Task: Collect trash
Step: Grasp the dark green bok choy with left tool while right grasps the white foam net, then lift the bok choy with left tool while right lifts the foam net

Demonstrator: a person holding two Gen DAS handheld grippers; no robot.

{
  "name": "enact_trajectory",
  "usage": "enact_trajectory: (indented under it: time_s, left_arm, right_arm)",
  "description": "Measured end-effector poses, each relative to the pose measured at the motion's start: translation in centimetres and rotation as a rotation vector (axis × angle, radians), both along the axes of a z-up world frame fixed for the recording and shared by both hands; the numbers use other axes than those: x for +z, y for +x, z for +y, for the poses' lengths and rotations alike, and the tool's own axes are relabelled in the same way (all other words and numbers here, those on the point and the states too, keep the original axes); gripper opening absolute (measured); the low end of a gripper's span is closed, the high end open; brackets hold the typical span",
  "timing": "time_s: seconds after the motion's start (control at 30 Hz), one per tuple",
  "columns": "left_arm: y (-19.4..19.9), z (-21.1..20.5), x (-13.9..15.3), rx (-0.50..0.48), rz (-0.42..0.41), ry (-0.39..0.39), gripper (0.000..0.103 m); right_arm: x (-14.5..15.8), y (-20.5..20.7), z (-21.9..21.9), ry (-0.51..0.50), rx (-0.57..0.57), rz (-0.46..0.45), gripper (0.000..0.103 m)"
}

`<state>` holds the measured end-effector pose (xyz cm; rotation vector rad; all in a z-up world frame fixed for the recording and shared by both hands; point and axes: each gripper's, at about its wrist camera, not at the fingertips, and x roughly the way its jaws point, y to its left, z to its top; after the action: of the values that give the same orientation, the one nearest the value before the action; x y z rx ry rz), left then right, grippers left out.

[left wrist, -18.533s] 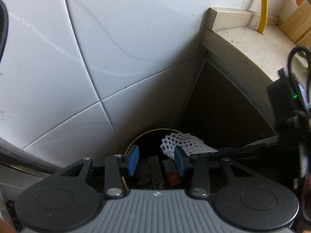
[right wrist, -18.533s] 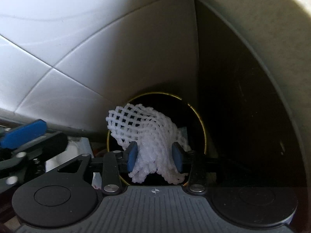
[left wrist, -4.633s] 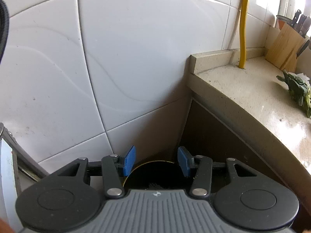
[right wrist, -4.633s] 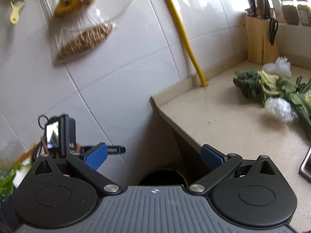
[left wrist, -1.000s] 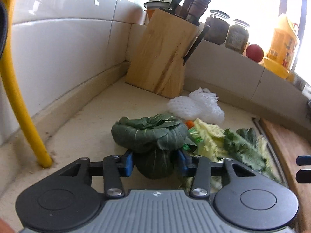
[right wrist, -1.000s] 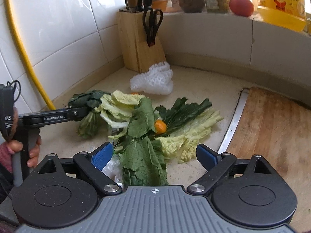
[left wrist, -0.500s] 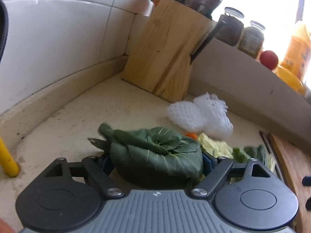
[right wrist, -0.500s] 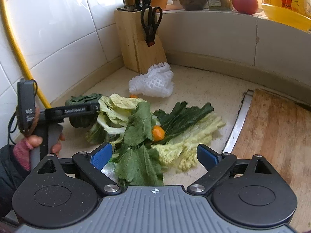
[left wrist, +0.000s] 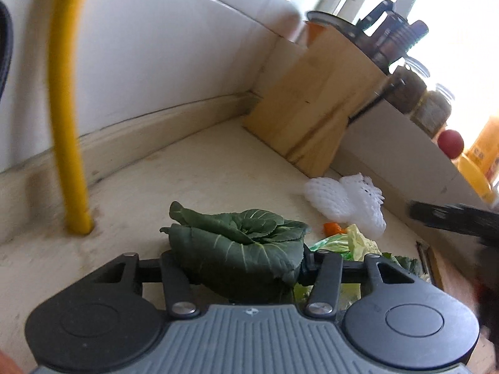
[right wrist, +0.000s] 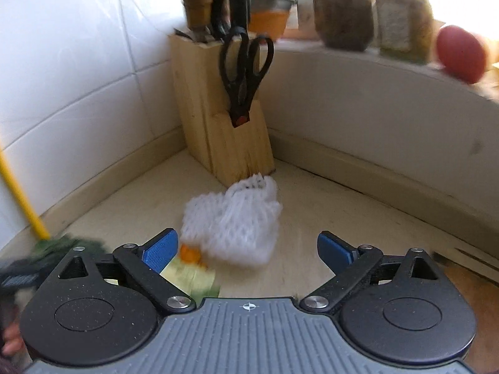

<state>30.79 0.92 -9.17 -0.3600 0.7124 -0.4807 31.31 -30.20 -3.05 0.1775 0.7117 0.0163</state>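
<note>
My left gripper (left wrist: 234,261) is shut on a dark green leafy bundle (left wrist: 240,249), which hides both pads. Beyond it on the beige counter (left wrist: 193,174) lie a white foam net (left wrist: 346,202), a small orange piece (left wrist: 332,227) and pale green leaves (left wrist: 355,243). In the right wrist view, my right gripper (right wrist: 248,251) is open, with the foam net (right wrist: 230,224) just ahead between its blue pads (right wrist: 160,251). The orange piece (right wrist: 188,254) and a pale leaf (right wrist: 190,277) lie by the left pad. The left gripper's blurred shape (right wrist: 18,275) carries the green bundle (right wrist: 62,243) at the lower left.
A wooden knife block (right wrist: 218,124) with black scissors (right wrist: 243,68) stands in the corner behind the net. A yellow pipe (left wrist: 65,124) rises from the counter by the tiled wall. Jars (right wrist: 343,9) and a red tomato (right wrist: 461,53) sit on the ledge. A wooden board (right wrist: 480,286) lies at the right.
My left gripper has swung left with the green bundle, bringing the yellow pipe into view. My right gripper has moved forward over the leaves to the foam net, still open.
</note>
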Motion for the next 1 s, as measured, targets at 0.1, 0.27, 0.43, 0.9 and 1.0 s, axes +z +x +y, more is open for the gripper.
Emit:
enact_trajectory:
  time_s: [0.1, 0.27, 0.43, 0.9, 1.0]
  left_arm:
    - [-0.4, 0.7, -0.2, 0.020, 0.021, -0.024, 0.047]
    - [-0.8, 0.7, -0.2, 0.029, 0.023, -0.020, 0.048]
    - [-0.8, 0.5, -0.1, 0.022, 0.027, -0.015, 0.048]
    - [-2.8, 0.7, 3.9, 0.014, -0.072, -0.035, 0.048]
    - [-4.1, 0.6, 5.0, 0.013, -0.101, -0.017, 0.048]
  right_arm:
    - [-1.7, 4.0, -0.2, 0.021, -0.021, 0.060, 0.095]
    - [-3.8, 6.3, -2.0, 0.215, -0.053, 0.154, 0.043]
    - [-2.6, 4.5, -4.0, 0.365, -0.058, 0.141, 0.036]
    - [0.4, -0.6, -6.5, 0.486, -0.151, 0.014, 0.036]
    - [0.6, -1.3, -6.6, 0.501, -0.154, -0.002, 0.036]
